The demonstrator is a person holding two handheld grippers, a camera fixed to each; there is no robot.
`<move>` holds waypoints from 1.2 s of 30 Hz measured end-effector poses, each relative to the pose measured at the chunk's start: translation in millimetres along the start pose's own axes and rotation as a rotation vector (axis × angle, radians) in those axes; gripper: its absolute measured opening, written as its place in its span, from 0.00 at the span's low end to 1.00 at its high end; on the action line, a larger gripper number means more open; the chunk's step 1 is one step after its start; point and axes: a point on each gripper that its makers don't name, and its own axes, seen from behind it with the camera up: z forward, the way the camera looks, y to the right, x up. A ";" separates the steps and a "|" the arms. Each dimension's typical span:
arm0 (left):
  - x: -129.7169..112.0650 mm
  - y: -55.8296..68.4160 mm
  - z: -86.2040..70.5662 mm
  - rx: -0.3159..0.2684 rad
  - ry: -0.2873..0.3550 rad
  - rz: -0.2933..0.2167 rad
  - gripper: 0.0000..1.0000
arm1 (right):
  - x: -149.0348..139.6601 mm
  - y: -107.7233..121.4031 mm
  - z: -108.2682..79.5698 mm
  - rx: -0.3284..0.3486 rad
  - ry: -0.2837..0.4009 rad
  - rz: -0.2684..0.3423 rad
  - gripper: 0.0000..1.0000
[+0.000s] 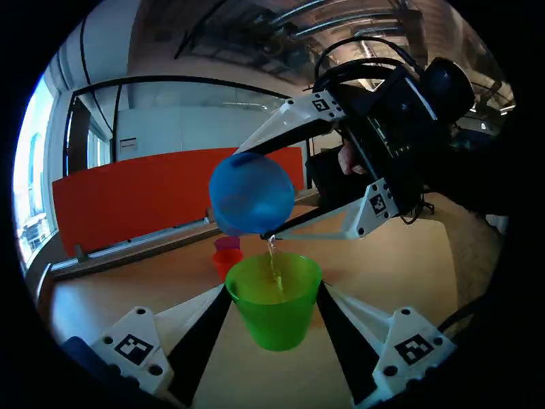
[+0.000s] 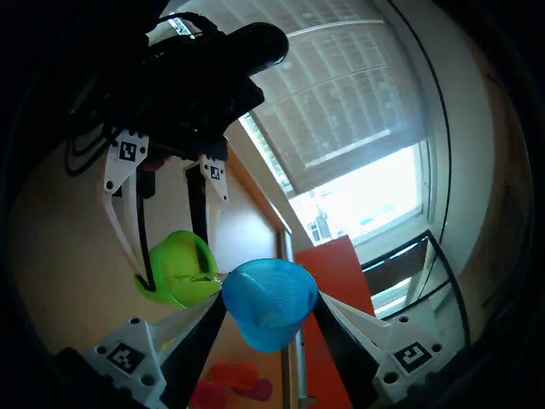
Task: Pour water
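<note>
Jaws pinching: left gripper [image 1: 274,292] on green cup [image 1: 276,324], right gripper [image 2: 269,298] on tilted blue cup [image 2: 266,320] (likely light, slick, thin-walled; grip mid-wall).

Opposed close views, shared green cup [image 1: 276,307]

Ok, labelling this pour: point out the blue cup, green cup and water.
blue cup [image 1: 251,193]: left gripper view, outer wall.
green cup [image 1: 276,320]: left gripper view, front wall.
water [image 1: 274,262]: left gripper view, falling stream.

Four cups: one blue cup [image 1: 251,194], one green cup [image 1: 274,307], one red cup [image 1: 227,262], one purple cup [image 1: 227,242]. Two grippers: the left gripper [image 1: 274,290] and the right gripper [image 2: 269,296].
</note>
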 end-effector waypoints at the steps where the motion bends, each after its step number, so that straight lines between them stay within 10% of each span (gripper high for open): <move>1: -0.2 -0.2 -0.1 0.001 0.000 0.000 0.87 | -0.1 0.1 0.0 -0.001 0.000 -0.001 0.91; 36: -3.5 1.3 2.0 -0.004 -0.007 0.000 0.87 | -2.7 -3.8 -0.5 0.001 -0.002 -0.075 0.91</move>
